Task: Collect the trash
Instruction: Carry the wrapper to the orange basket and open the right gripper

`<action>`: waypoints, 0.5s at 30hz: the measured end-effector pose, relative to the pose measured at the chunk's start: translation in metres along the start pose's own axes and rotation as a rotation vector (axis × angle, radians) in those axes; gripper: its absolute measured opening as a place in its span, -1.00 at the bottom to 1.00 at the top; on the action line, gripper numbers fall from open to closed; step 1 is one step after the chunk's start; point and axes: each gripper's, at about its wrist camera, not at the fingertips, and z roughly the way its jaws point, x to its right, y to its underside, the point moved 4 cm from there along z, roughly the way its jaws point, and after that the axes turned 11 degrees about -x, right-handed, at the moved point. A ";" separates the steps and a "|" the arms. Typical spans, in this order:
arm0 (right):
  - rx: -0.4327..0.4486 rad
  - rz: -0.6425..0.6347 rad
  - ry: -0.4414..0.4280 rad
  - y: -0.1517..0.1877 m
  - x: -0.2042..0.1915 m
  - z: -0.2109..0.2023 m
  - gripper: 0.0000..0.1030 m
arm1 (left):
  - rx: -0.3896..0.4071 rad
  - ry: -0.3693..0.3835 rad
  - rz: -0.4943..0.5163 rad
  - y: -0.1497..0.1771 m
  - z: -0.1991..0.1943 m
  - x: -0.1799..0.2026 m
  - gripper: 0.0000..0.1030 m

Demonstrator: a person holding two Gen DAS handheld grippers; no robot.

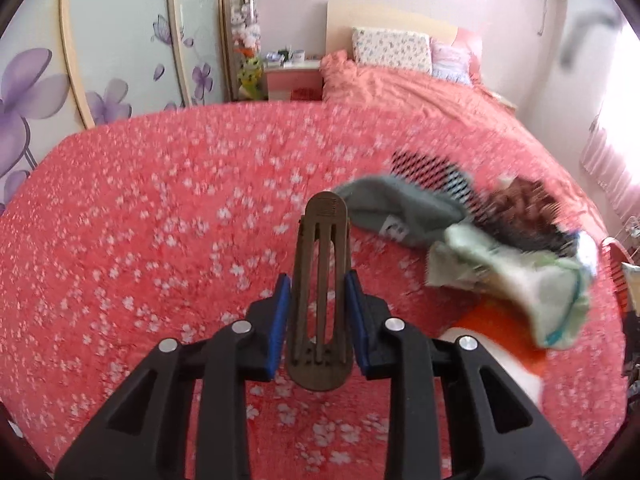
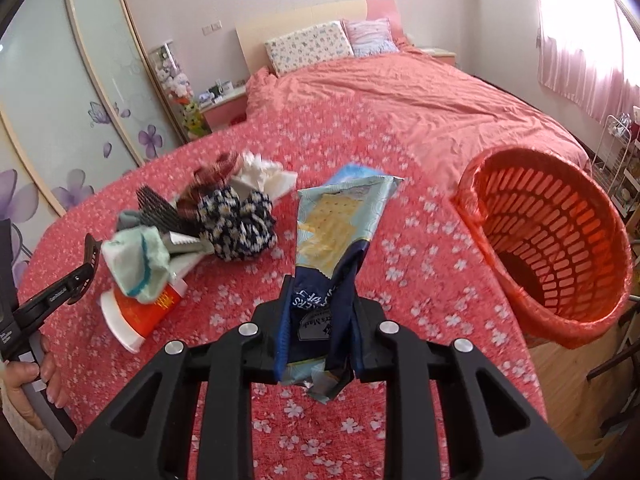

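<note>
Trash is gripped in both tools above a bed (image 2: 240,320) covered by a red, white-flowered spread. A brown hair clip (image 1: 320,292) is pinched between the blue pads of the left tool (image 1: 319,312) and stands upright over the spread. A blue and yellow cracker wrapper (image 2: 340,232) is pinched by the right tool (image 2: 318,320), its crumpled lower end hanging below the pads and its printed upper part rising above them. In the right wrist view a pile is seen on the bed to the left of the wrapper: a pale green sock (image 2: 136,260), a grey sock (image 2: 130,220), a black comb (image 2: 160,208), a dark flowered scrunchie (image 2: 236,224), white tissue (image 2: 260,176) and an orange and white tube (image 2: 144,312). An orange slotted basket (image 2: 552,248) is tilted at the bed's right edge, well apart from the pile. The left tool and the hand (image 2: 30,368) holding it are seen at the left edge of that view.
</note>
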 end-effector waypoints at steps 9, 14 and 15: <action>0.066 0.002 0.007 -0.008 0.024 -0.031 -0.54 | 0.120 0.105 0.099 -0.004 -0.079 0.065 -0.45; 0.090 0.035 0.024 -0.011 0.051 -0.045 -0.54 | 0.147 0.189 0.185 0.001 -0.103 0.127 -0.45; 0.096 0.044 0.032 -0.011 0.058 -0.048 -0.54 | 0.148 0.212 0.204 0.003 -0.107 0.142 -0.45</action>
